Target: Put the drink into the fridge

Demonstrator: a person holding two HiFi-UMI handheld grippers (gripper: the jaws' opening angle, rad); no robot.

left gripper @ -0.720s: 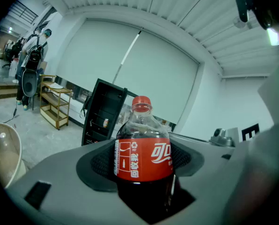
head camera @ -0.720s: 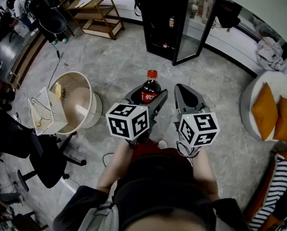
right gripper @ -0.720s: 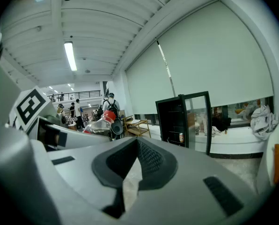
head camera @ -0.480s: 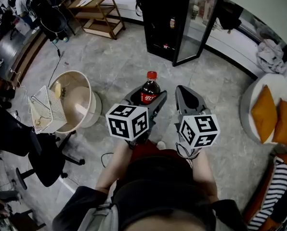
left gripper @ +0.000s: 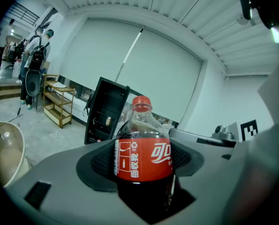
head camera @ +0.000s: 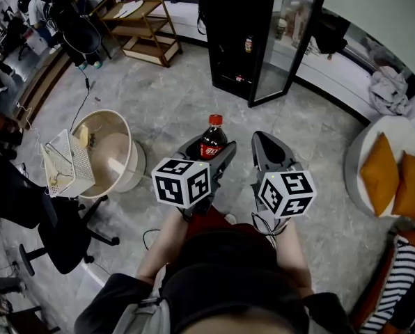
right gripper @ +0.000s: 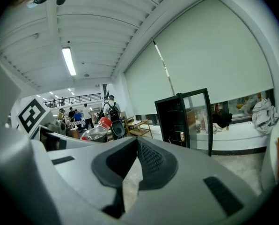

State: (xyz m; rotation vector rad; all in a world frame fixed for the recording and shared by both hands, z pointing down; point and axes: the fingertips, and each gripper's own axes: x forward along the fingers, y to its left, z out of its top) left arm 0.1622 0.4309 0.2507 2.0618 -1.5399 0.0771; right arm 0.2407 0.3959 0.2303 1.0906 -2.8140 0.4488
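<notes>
At your far left, a round beige tub (head camera: 113,145) stood on the floor (head camera: 159,96), off to one side. Your left gripper (head camera: 212,148) held the drink (head camera: 213,132) upright. Its jaws were set wide, with a pad pressed on each side of the red label (the left gripper view showed the bottle seated squarely between them, cap up).

Ahead of the drink, the fridge (head camera: 230,37) stood well apart from both grippers across the floor. Its glass door (head camera: 285,44) was swung open on the right side of the opening. At least one small item sat on an upper shelf; the rest of the interior was too dark to read.

Your right gripper (head camera: 262,139), just beside the left, carried nothing, and its jaws were drawn together at the tips.

Step in hand, by judgement: transport. The drink was secured but not yet at the fridge. The next move called for the following:
- Close the distance to the opening, with the bottle vertical and the grip firm.
- Steer left of the door edge.
- Choose a free shelf before lowering.
- Release the jaws only once the base rests on the shelf.
</notes>
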